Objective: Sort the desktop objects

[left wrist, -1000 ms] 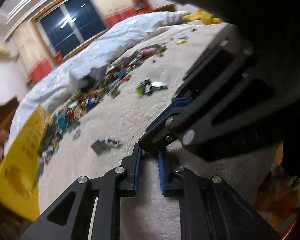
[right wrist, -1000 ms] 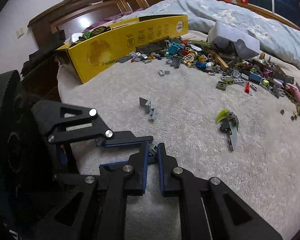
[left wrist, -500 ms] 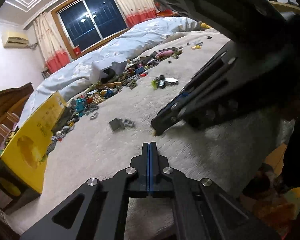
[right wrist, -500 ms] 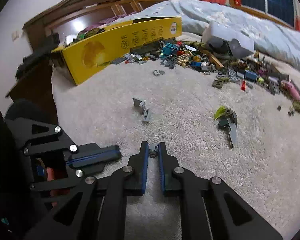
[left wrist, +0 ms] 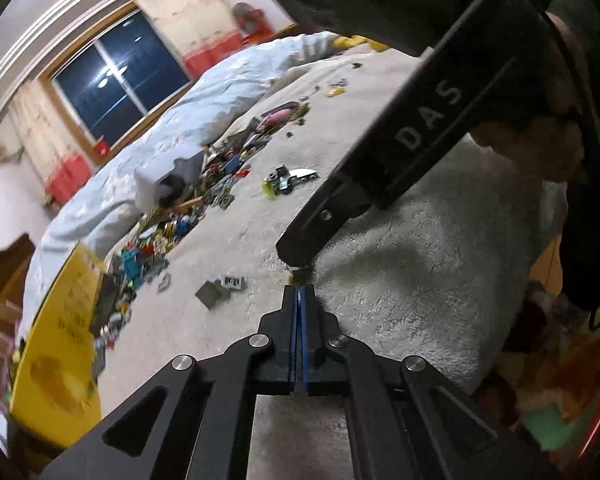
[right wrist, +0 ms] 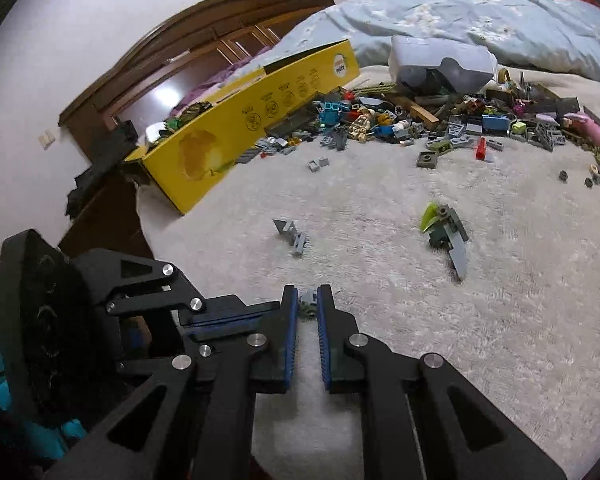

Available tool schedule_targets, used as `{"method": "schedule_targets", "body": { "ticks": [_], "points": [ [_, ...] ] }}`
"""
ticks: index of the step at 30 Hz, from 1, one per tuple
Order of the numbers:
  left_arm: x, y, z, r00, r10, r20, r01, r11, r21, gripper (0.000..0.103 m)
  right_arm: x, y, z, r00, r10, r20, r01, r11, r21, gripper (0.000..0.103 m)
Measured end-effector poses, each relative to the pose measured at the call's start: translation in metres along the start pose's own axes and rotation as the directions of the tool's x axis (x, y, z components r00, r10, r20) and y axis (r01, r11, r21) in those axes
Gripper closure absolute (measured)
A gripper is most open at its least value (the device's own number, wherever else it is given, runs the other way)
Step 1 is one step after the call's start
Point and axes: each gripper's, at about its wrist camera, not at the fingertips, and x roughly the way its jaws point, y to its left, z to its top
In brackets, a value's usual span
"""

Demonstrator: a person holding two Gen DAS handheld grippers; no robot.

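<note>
White blanket (right wrist: 420, 280), grey brick piece (right wrist: 309, 298) clamped, orientation unclear

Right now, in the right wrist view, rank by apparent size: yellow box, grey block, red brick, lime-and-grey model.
1. Yellow box.
2. Grey block, though it lies farther off, so the gap is unsure.
3. Lime-and-grey model, nearer the camera.
4. Red brick.

Dim indoor light (blurred, warped edges)

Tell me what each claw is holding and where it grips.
Right claw pinches a small grey brick piece at its fingertips. Left claw is shut, nothing visible between its pads.
</note>
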Motion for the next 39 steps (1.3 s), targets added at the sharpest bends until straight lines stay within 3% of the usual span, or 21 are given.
{"method": "schedule_targets", "body": {
  "ticks": [6, 8, 11, 13, 16, 18, 23, 27, 39],
  "points": [
    [0.005, 0.006, 0.006, 0.998, 0.063, 0.010, -0.063, 0.997, -0.032, 0.070, 0.003, -0.007, 0.004, 1.000, -0.001, -0.007, 0.002, 1.000, 0.025, 0.094],
    [0.008, 0.006, 0.007, 0.999, 0.053, 0.004, -0.053, 0.998, -0.035, 0.070, 0.006, -0.006, 0.002, 1.000, -0.001, -0.021, 0.001, 1.000, 0.020, 0.094],
    [0.013, 0.004, 0.008, 1.000, 0.025, -0.001, -0.025, 0.999, -0.029, 0.073, 0.009, -0.005, -0.001, 0.999, -0.019, -0.034, 0.019, 1.000, 0.011, 0.095],
    [0.013, 0.002, 0.007, 1.000, -0.028, 0.005, 0.028, 0.999, -0.030, 0.093, 0.008, -0.008, -0.001, 0.999, -0.022, -0.039, 0.023, 1.000, 0.018, 0.095],
    [0.016, -0.007, 0.003, 1.000, 0.012, 0.024, -0.011, 0.999, -0.040, 0.094, 0.011, -0.018, -0.003, 0.999, -0.006, -0.049, 0.010, 0.996, 0.085, 0.096],
    [0.016, -0.010, 0.003, 0.999, 0.026, 0.027, -0.025, 0.999, -0.027, 0.094, 0.011, -0.014, -0.002, 0.998, -0.019, -0.053, 0.022, 0.999, 0.049, 0.096],
    [0.015, -0.007, 0.004, 1.000, 0.028, 0.005, -0.028, 0.994, -0.105, 0.096, 0.014, -0.012, 0.000, 0.997, -0.034, -0.069, 0.037, 0.999, 0.038, 0.096],
    [0.013, -0.013, 0.005, 0.997, 0.073, -0.020, -0.075, 0.982, -0.171, 0.103, 0.017, -0.008, -0.002, 0.995, -0.061, -0.074, 0.062, 0.998, 0.014, 0.096],
    [0.004, -0.022, -0.002, 0.993, 0.119, -0.010, -0.119, 0.976, -0.182, 0.103, 0.018, 0.000, -0.002, 0.991, -0.127, -0.040, 0.127, 0.992, 0.004, 0.098]
  ]
}}
